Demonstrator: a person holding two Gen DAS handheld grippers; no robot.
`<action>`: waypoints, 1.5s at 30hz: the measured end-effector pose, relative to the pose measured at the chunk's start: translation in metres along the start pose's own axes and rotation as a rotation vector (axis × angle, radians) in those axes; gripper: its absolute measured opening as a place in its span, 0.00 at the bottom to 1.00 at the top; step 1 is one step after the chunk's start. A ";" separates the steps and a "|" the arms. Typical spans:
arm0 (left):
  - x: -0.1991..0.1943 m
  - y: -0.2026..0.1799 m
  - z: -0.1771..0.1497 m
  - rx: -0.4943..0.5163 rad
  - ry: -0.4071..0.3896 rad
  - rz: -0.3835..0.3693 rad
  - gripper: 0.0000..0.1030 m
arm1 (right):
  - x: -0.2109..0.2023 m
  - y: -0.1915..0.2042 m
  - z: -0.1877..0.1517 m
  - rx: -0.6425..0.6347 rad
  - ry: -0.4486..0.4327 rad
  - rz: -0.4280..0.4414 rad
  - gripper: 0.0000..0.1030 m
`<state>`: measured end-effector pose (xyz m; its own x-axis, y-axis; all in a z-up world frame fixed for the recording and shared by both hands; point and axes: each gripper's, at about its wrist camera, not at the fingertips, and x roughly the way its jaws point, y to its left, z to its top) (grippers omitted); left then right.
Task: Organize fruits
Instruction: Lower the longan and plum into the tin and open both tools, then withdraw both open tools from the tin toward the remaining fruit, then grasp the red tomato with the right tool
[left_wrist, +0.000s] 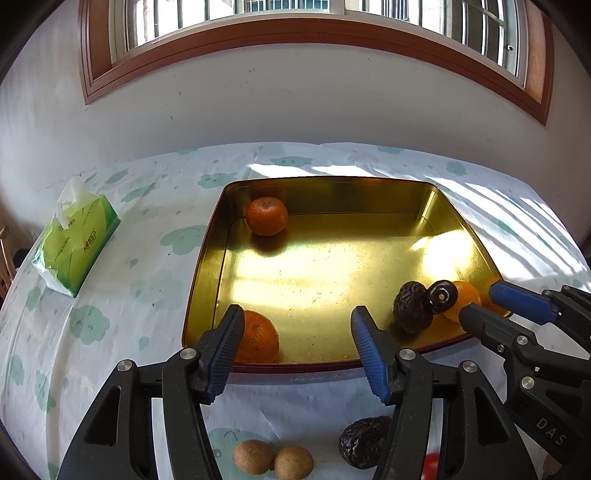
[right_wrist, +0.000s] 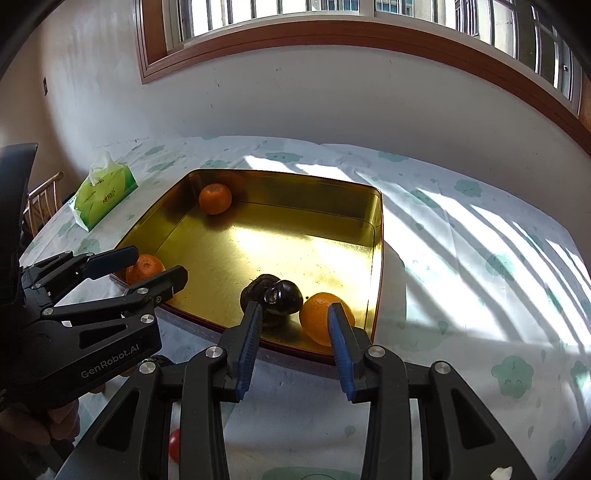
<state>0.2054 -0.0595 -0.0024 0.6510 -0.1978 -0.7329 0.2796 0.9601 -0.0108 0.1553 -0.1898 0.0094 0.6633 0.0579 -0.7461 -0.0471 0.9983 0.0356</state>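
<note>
Orange half-hidden by left tongs (red fruit cropped)

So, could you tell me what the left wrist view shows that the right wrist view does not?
Only the left wrist view shows two brown fruits and a dark wrinkled fruit on the tablecloth in front of the tray. Only the right wrist view shows a wooden chair at far left. Both show the gold tray, three oranges inside it, two dark fruits beside the right-hand orange, the tissue pack and both open grippers.
</note>
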 end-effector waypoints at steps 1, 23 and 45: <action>-0.003 -0.001 -0.001 -0.001 -0.001 0.002 0.61 | -0.002 0.001 -0.001 -0.002 -0.003 -0.002 0.34; -0.078 0.034 -0.106 -0.082 0.059 0.076 0.64 | -0.049 0.014 -0.090 -0.013 0.071 0.024 0.34; -0.075 0.047 -0.140 -0.118 0.068 0.084 0.64 | -0.019 0.063 -0.094 -0.135 0.090 0.054 0.34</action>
<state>0.0710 0.0284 -0.0431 0.6179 -0.1059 -0.7791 0.1391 0.9900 -0.0242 0.0694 -0.1287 -0.0365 0.5875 0.1042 -0.8025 -0.1852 0.9827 -0.0080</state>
